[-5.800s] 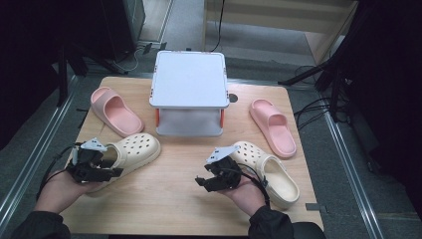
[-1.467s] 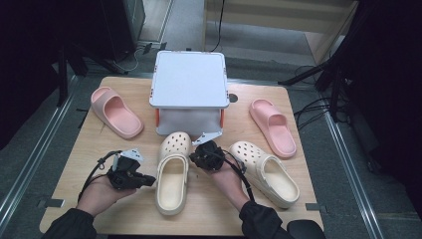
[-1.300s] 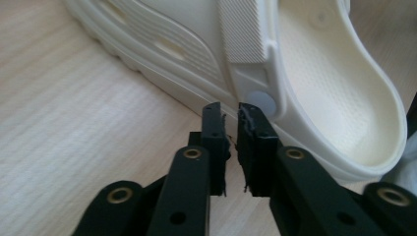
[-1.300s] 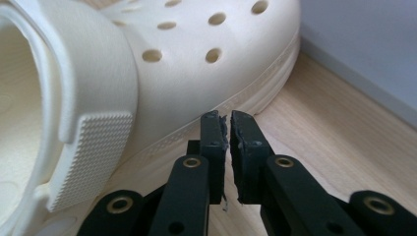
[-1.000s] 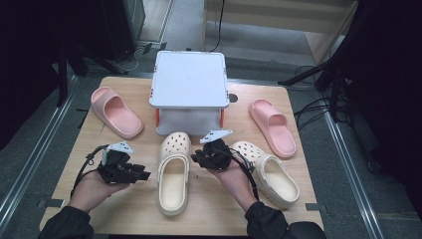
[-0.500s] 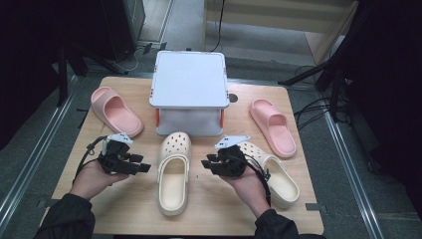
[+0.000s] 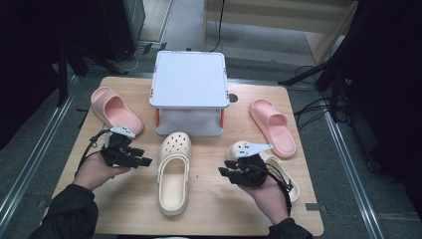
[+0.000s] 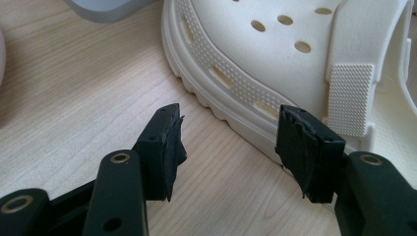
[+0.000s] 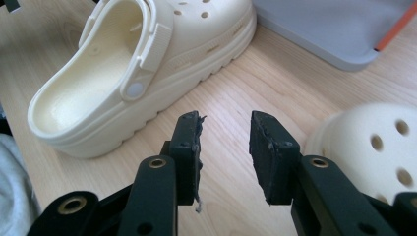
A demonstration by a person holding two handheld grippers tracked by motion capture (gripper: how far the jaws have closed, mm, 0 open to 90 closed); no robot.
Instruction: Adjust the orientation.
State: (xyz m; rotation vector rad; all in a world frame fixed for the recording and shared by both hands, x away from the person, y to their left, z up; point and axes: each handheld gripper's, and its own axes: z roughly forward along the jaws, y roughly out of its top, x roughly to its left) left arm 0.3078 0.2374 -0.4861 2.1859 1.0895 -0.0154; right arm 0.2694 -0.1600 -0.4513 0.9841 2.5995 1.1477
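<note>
Two claws open, both just widening, nothing gripped.
Left claw [image 7: 142,158] beside centred cream clog [image 7: 174,172]; right claw [image 7: 225,171] off its mate [image 7: 278,169], pairing them.

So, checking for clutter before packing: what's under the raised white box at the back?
Under the white box between its orange legs shows only a pale, bare-looking shelf face; deeper space is hidden by the lid.

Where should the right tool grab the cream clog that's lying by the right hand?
Grip the second cream clog by its thin side wall at the foot opening, from above, one jaw inside. It lies upright, opening upward. The right tool stands open beside it, pointing towards the middle clog, so it must turn back.
</note>
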